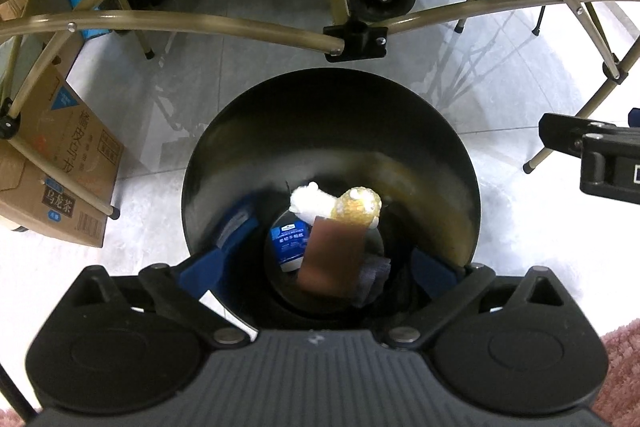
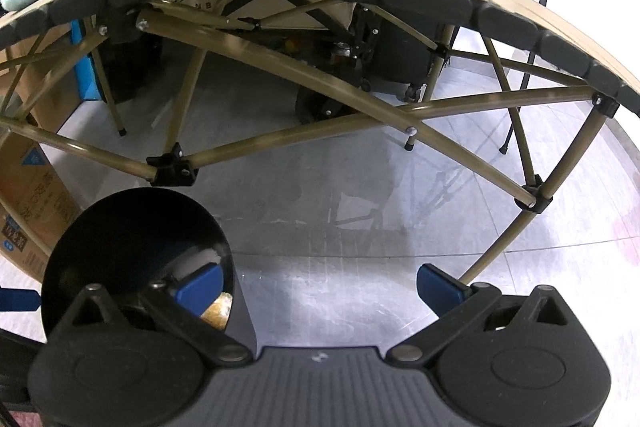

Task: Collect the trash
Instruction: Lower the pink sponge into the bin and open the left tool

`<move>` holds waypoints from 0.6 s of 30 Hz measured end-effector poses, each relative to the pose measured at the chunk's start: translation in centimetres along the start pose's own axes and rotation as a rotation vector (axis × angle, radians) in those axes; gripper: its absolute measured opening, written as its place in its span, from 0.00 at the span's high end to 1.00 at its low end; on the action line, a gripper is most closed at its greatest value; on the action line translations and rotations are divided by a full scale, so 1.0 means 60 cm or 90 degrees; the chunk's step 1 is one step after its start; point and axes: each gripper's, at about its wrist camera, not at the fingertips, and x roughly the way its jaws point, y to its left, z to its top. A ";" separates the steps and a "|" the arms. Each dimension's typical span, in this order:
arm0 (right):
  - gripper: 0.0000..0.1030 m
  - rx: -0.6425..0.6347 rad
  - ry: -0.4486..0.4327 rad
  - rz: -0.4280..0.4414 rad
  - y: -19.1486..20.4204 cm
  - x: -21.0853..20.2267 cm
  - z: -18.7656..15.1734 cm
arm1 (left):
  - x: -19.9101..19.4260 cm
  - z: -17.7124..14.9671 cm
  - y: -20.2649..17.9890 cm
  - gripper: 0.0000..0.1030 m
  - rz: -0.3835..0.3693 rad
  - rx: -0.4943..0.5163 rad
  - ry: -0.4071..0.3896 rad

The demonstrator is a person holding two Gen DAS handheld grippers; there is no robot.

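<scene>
I count one black bin at twelve o'clock, two cardboard boxes at nine.

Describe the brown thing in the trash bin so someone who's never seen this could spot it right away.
Find the round black bin on the pale floor under the folding table's frame. Deep inside it is a flat brown rectangular piece, blurred in the picture. It overlaps a blue-and-white packet and sits just below a white wad and a yellowish lump.
</scene>
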 end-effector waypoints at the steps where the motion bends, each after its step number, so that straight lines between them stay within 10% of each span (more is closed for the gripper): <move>1: 0.00 -0.001 0.000 0.000 0.000 0.000 0.000 | 0.000 -0.001 0.000 0.00 0.000 0.000 0.000; 18: 0.00 -0.011 0.006 0.004 0.005 0.002 -0.001 | -0.002 -0.005 0.000 0.00 0.010 0.004 0.028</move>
